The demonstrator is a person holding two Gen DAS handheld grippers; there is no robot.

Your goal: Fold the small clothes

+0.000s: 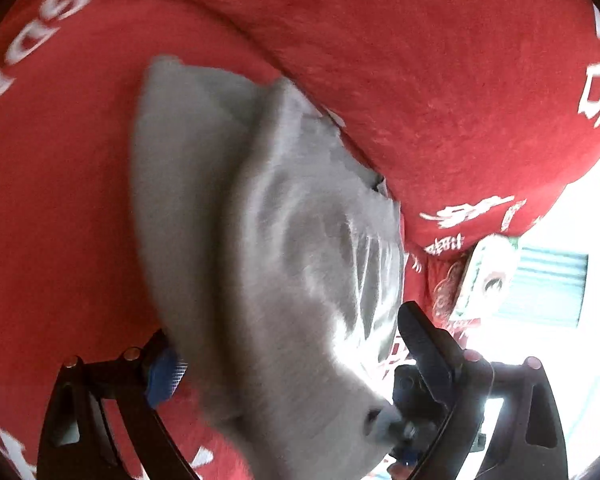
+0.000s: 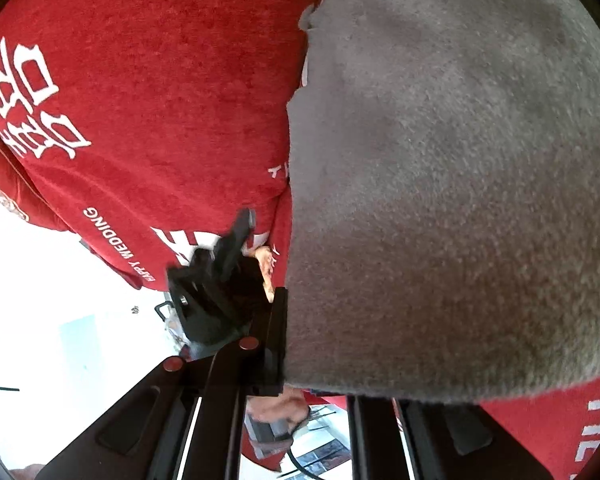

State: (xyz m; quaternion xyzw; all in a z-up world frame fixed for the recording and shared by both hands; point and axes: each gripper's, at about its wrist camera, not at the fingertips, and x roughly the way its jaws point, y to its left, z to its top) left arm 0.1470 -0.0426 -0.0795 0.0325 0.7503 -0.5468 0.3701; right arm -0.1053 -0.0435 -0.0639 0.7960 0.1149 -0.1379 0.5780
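A small grey fleece garment lies partly lifted on a red blanket with white lettering. My left gripper stands open, its blue-padded finger and black finger wide apart, and the grey cloth drapes loosely between them. In the right wrist view the garment fills the right half over the red blanket. My right gripper is shut on the garment's near edge, with one finger hidden under the cloth. The left gripper shows as a black shape just to its left.
The blanket's edge drops off to a bright white floor. Beyond that edge stand a printed red-and-green box and a pale striped panel. A person's hand shows below the right gripper.
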